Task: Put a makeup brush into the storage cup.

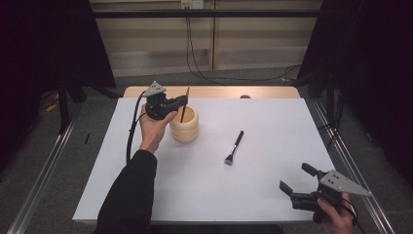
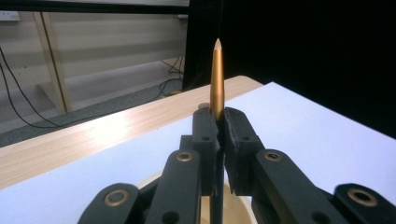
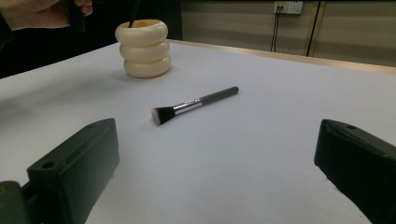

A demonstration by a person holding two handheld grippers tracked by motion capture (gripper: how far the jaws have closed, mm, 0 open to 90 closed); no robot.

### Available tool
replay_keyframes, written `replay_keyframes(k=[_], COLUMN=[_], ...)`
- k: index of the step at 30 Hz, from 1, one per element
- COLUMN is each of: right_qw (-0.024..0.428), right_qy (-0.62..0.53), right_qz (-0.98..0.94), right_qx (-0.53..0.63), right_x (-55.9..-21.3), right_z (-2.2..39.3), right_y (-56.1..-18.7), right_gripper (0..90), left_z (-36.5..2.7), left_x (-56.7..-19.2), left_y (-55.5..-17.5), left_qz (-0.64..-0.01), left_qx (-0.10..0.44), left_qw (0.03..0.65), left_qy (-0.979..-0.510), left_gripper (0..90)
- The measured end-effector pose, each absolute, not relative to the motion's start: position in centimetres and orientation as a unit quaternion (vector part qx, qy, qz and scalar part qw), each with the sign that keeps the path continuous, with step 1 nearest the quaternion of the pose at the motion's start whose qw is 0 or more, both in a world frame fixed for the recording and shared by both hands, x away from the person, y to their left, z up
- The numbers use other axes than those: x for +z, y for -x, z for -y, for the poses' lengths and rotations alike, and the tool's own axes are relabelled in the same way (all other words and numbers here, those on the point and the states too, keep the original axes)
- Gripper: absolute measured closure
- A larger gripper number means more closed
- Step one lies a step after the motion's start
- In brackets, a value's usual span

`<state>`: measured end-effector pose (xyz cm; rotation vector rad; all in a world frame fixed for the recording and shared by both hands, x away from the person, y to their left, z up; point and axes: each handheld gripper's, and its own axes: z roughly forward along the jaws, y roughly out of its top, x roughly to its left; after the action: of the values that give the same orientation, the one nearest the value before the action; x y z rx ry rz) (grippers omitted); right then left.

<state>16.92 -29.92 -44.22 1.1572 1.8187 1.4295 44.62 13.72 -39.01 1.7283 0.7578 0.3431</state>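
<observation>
Counted two brushes, one holder, two grippers. Left gripper [image 1: 181, 101] clamped tight on gold brush [image 2: 217, 79], held upright, lower end inside cream holder [image 1: 184, 125] at sheet's far left. Second brush [image 1: 234, 147] lay flat mid-sheet [image 1: 272, 126], apart from holder, bare room all round. Right gripper [image 1: 295, 179] near front right corner, jaws wide apart, nothing held.

The left gripper [image 2: 219, 122] clamps an upright gold-handled brush [image 2: 217, 79] between closed jaws, above the cream holder's rim [image 2: 238, 205], near the desk's wooden far edge [image 2: 70, 144].
</observation>
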Motion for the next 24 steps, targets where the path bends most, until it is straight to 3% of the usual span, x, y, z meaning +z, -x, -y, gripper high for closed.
replay_keyframes(k=[24], right_qw=[0.274], right_qy=[-0.431], right_qz=[-0.676], right_qx=[0.531], right_x=[-44.2], right_z=[29.9], right_y=[-16.9], right_gripper=[0.0], left_z=[-14.3], left_x=[-40.3], left_y=[-44.1], left_qz=[-0.334], left_qx=[0.141], left_qw=[0.561], left_qy=[-0.744], left_gripper=[83.2])
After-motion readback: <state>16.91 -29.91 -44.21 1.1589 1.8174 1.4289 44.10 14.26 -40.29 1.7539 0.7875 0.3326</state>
